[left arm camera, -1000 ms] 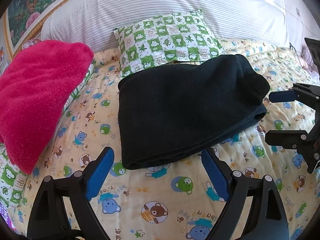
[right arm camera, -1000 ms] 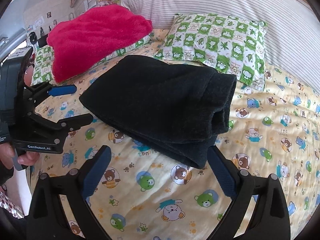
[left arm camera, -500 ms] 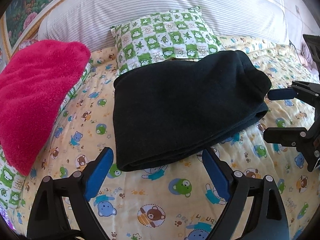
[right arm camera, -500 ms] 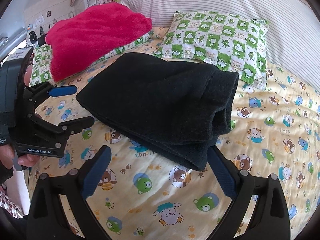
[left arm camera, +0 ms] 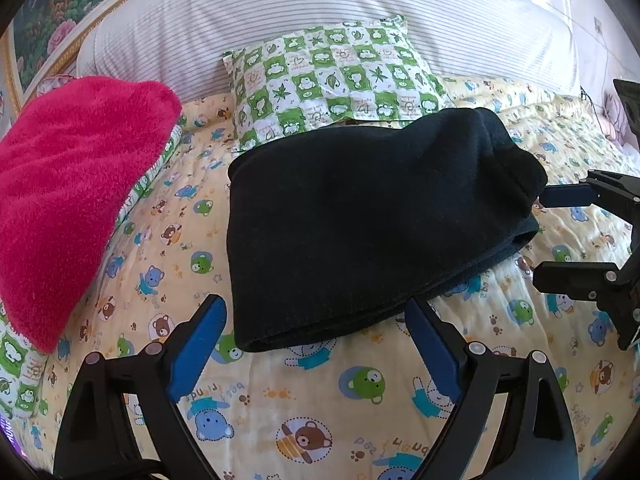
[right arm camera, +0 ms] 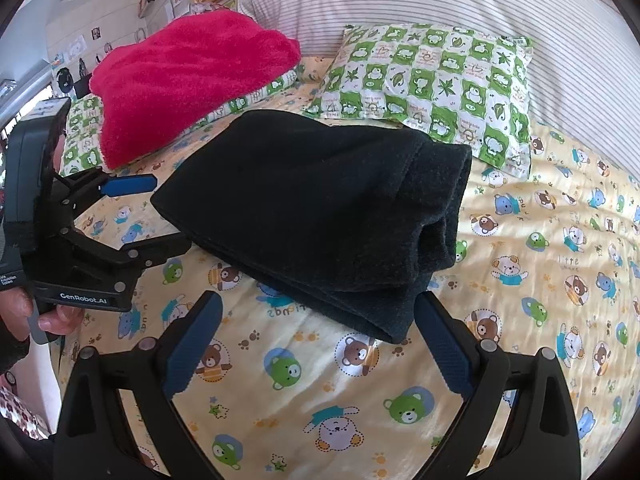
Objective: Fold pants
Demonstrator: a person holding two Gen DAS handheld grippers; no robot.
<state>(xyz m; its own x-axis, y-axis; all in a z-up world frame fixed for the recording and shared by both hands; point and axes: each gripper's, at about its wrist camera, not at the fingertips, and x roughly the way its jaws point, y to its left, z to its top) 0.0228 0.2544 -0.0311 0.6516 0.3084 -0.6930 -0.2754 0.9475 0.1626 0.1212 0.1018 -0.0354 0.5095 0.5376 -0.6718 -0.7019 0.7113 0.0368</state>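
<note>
Pants (left arm camera: pixel 372 220): black, folded into a thick stack, lying on the bed (left arm camera: pixel 320 400) just in front of the green checked pillow (left arm camera: pixel 332 80).
Left tongs (left arm camera: pixel 316 352): spread, empty, just short of the stack's near edge.
Right tongs (right arm camera: pixel 316 344): spread, empty, near the stack's folded corner.
Pink blanket (left arm camera: pixel 68 184): heaped well left of the pants.

One folded pair of black pants (left arm camera: pixel 372 216) lies on one bear-print bedsheet (left arm camera: pixel 328 408). Two green-checked pillows are in view, one (left arm camera: pixel 336 80) at 12 o'clock of the pants and one (right arm camera: pixel 84 128) at 10 o'clock under the single pink fluffy blanket (left arm camera: pixel 76 184), and one striped headboard cushion (left arm camera: pixel 320 16) runs behind them. Two grippers count too, the left gripper (left arm camera: pixel 316 346) and the right gripper (right arm camera: pixel 318 344), each with two blue-padded fingers spread apart and empty.
</note>
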